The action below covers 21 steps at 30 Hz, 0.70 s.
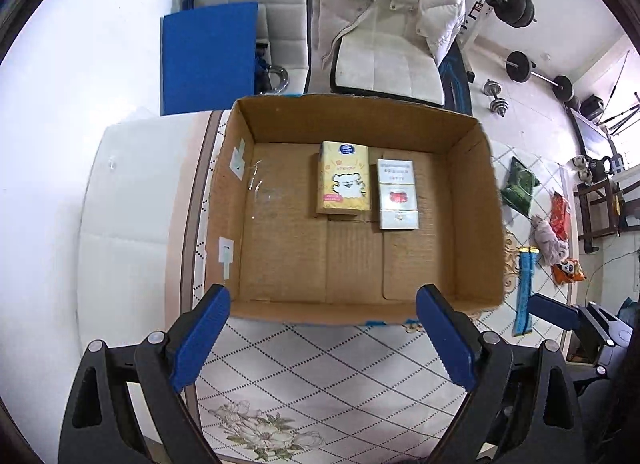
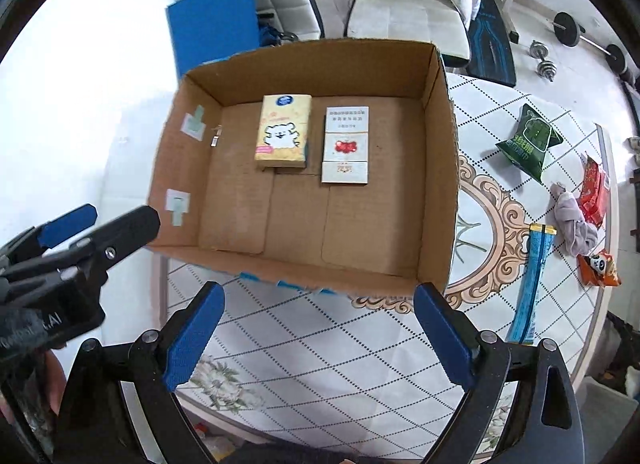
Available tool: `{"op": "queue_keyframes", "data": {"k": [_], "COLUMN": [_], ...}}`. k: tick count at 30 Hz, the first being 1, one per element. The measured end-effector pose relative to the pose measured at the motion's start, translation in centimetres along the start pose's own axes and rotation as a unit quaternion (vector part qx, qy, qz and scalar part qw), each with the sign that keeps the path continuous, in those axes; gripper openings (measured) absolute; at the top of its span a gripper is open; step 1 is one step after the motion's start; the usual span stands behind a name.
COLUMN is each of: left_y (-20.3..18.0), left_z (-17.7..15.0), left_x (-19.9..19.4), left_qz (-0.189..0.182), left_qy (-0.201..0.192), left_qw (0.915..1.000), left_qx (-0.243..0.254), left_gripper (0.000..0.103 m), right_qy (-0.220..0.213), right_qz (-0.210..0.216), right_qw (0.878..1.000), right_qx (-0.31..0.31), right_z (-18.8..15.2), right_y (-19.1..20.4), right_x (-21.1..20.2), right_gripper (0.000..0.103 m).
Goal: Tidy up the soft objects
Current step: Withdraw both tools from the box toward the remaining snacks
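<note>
An open cardboard box (image 1: 476, 200) (image 2: 438, 168) stands on the patterned table. Inside it lie a yellow tissue pack with a white bear (image 1: 343, 180) (image 2: 283, 132) and a white pack with a red mark (image 1: 397, 194) (image 2: 345, 146), side by side. My left gripper (image 1: 324, 338) hangs open above the box's near wall, nothing between its blue pads. My right gripper (image 2: 318, 334) is open too, empty, over the table in front of the box. On the table to the right lie a green bag (image 2: 530, 138), a grey cloth bundle (image 2: 574, 224), a long blue packet (image 2: 532, 284) and a panda packet (image 2: 600, 266).
A red packet (image 2: 594, 190) lies by the grey cloth near the table's right edge. Behind the table stand a chair with a white puffer jacket (image 1: 384, 12), a blue board (image 1: 208, 56) and weights (image 1: 520, 4). The left gripper's body (image 2: 60, 264) shows at the right view's left edge.
</note>
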State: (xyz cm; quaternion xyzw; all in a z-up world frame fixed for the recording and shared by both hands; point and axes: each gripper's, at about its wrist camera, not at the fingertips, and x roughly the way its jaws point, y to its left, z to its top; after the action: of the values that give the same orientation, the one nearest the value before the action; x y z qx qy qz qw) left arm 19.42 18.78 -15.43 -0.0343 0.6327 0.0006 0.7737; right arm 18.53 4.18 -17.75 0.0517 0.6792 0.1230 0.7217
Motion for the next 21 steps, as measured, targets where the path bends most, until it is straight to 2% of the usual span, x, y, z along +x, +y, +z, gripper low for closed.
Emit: {"op": "queue_keyframes", "data": {"k": [5,9,12,15,21], "left_y": [-3.2,-8.2,-12.7,-18.0,-27.3], "left_z": [-0.2,1.4,3.1,5.1,9.3], "left_x": [-2.0,-2.8,-1.7,1.1,9.2], "left_qz": [-0.001,-0.027,-0.045,-0.053,-0.043], "left_qy": [-0.014,-0.025,-0.018,0.000,0.060], "left_qw": [0.9999,0.9989,0.9973,0.9947,0.9873], "left_qx": [0.010,0.030,0.055,0.088,0.141], "left_gripper": [0.095,0.095,0.095,0.095,0.095], "right_qy": [-0.010,-0.020,-0.029,-0.036,-0.002], "right_qz": [0.038,0.044,0.027,-0.003,-0.044], "right_qw": [0.999,0.998,0.997,0.992,0.977], "right_qx": [0.008,0.035,0.069,0.120,0.209], "right_z": [-0.9,-0.9,-0.8,-0.3,2.1], "right_y": [-2.6,-7.7,-13.5,-21.2,-35.3], "right_x": [-2.6,-4.8,-6.3,-7.2,-4.3], "right_gripper": [0.097,0.097,0.097,0.097,0.097]}}
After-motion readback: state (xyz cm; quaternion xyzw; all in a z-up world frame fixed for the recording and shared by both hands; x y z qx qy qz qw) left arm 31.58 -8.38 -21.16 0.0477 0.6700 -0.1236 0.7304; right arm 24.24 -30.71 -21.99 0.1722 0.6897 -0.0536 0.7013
